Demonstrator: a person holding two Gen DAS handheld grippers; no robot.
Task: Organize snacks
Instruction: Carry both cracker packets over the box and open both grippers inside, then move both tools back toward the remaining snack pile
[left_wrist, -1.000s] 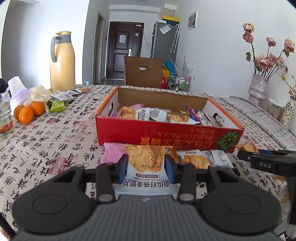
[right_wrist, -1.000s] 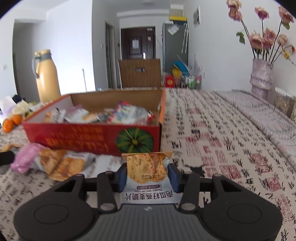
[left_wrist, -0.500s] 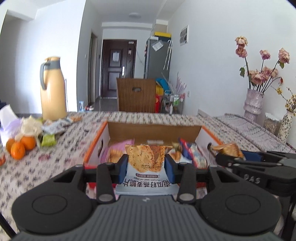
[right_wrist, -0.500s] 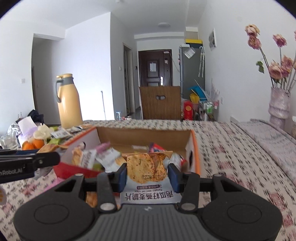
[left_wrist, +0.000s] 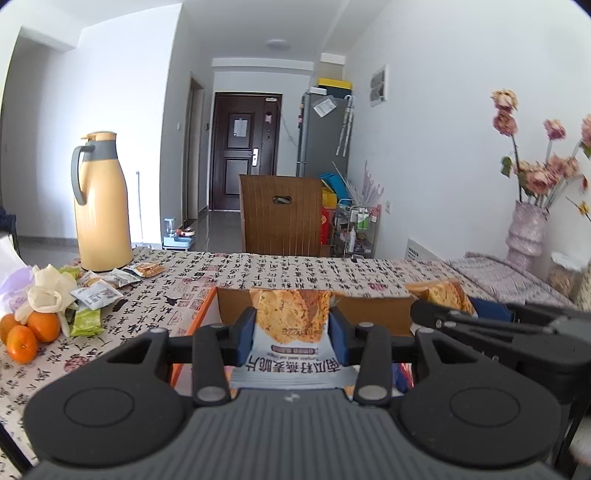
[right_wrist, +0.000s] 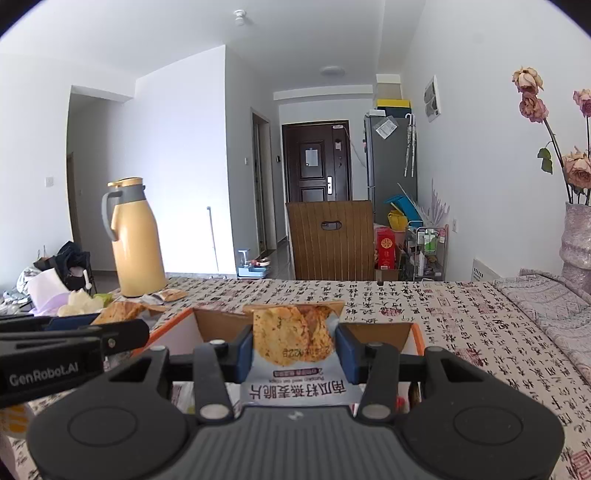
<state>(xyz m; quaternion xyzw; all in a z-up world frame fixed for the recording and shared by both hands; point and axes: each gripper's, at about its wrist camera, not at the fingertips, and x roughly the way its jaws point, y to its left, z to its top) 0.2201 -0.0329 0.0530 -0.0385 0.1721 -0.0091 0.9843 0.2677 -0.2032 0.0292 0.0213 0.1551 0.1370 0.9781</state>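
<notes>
My left gripper is shut on a white cracker snack packet and holds it above the cardboard snack box. My right gripper is shut on a like cracker snack packet, also above the box. The right gripper also shows at the right of the left wrist view with its packet. The left gripper shows at the left of the right wrist view. The grippers hide most of the box's contents.
A yellow thermos jug stands at the back left, with loose snack packets, oranges and a white flower beside it. A vase of dried roses stands at the right. A wooden chair is behind the table.
Both grippers rose from the table in front of the box, each carrying its packet, and moved forward over the box. Both views tilted up, so the box's contents dropped out of sight.
</notes>
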